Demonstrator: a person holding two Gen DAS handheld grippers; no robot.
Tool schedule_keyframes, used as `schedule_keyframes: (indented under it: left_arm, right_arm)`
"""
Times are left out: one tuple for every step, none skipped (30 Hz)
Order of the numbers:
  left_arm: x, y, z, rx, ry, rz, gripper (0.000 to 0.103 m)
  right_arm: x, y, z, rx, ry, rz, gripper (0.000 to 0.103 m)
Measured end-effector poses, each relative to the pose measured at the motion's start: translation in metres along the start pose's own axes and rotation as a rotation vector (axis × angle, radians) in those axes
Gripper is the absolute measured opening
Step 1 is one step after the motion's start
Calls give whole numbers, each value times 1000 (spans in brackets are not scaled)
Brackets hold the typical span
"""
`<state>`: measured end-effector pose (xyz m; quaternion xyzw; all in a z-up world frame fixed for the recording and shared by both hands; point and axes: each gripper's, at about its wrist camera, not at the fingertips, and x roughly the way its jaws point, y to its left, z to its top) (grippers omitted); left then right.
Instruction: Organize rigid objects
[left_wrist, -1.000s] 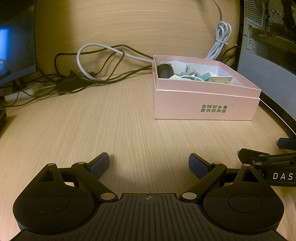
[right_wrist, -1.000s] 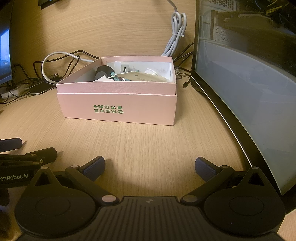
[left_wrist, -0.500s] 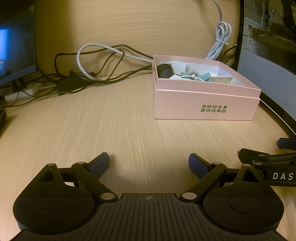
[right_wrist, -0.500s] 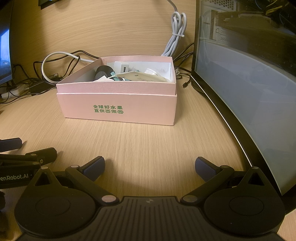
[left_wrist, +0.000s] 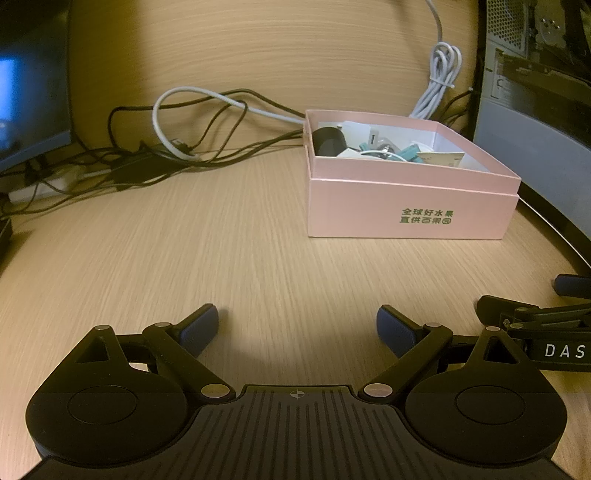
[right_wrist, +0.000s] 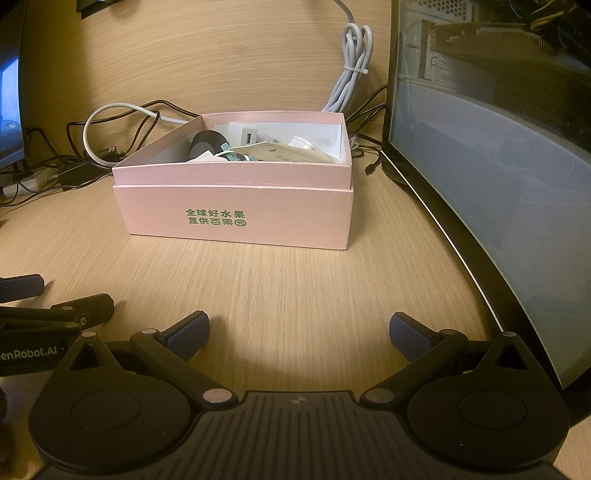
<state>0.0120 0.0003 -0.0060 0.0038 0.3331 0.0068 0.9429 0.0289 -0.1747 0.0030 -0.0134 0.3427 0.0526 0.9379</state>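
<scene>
Two grippers sit low over my wooden desk (left_wrist: 258, 258), both spread wide with nothing between the blue pads. My left gripper (left_wrist: 297, 326) fills the bottom of its frame, and the pink box (left_wrist: 410, 206) lies right of centre there. My right gripper (right_wrist: 299, 330) sees that box just above centre. Inside it I make out a dark round object (right_wrist: 207, 142), a white USB charger (right_wrist: 242, 134) and a beige pouch (right_wrist: 284, 153). Tangled cables (left_wrist: 177, 147) trail at upper left; a curved monitor (right_wrist: 498, 166) fills the right edge.

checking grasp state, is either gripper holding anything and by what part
Nothing is held: left gripper and right gripper are both open over bare desk.
</scene>
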Motion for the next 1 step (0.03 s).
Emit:
schedule_keyframes:
  left_arm:
    - [0,0,0,2,0,-3,96]
  right_arm:
    - [0,0,0,0,0,0,103]
